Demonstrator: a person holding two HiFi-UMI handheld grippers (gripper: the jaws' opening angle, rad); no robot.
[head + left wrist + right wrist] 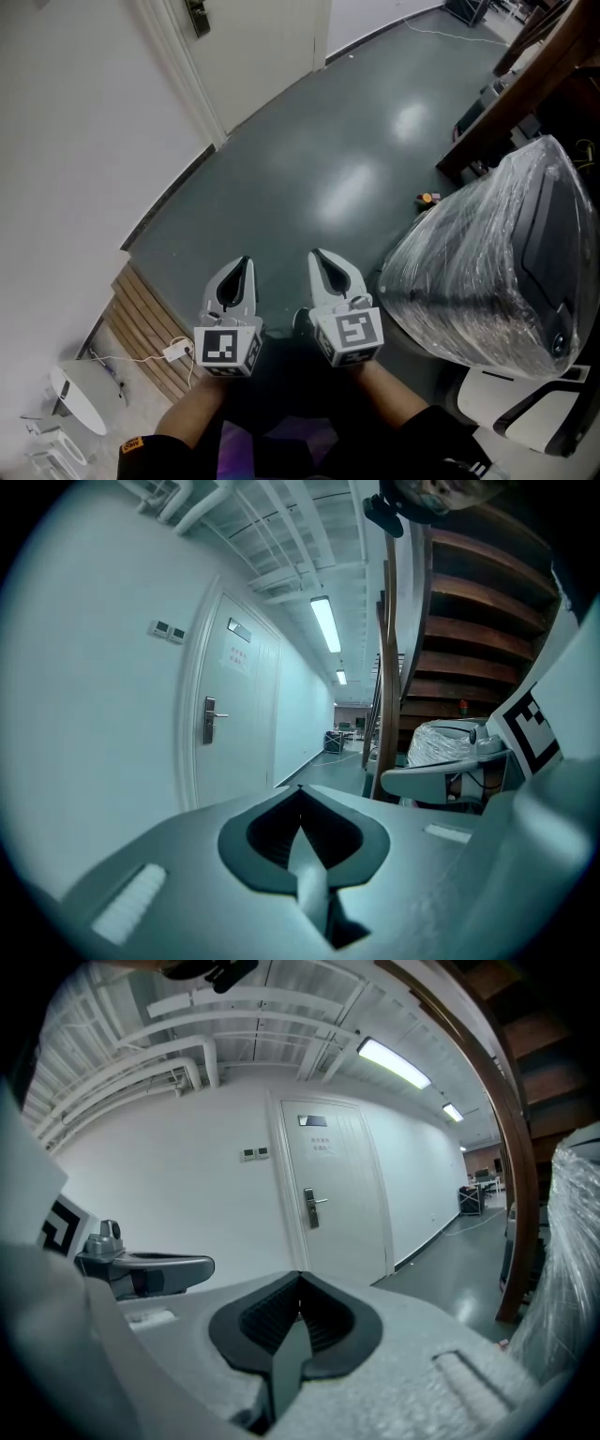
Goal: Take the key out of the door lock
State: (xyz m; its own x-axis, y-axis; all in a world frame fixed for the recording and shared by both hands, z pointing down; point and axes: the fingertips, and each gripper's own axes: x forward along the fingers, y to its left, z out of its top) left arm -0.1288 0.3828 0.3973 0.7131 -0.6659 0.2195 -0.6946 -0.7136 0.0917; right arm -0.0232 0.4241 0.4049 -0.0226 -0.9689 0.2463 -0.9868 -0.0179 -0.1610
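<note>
Well short of the white door (347, 1227).
Grey left tool (246, 264) and right tool (315, 255) are both closed, empty; the silver door lock (309, 1208) lies far ahead, leftward; its key is too small to see.

There were two grippers, the left gripper (245, 263) and the right gripper (318, 255), one door (342, 1194), one wrapped machine (487, 272) and two ceiling lights (394, 1063).

Your door lock (311, 1207), a dark upright plate with a lever pointing right, sits on the closed white door (352, 1213), well ahead of your right gripper (299, 1309); whether it holds a key is too small to tell
</note>
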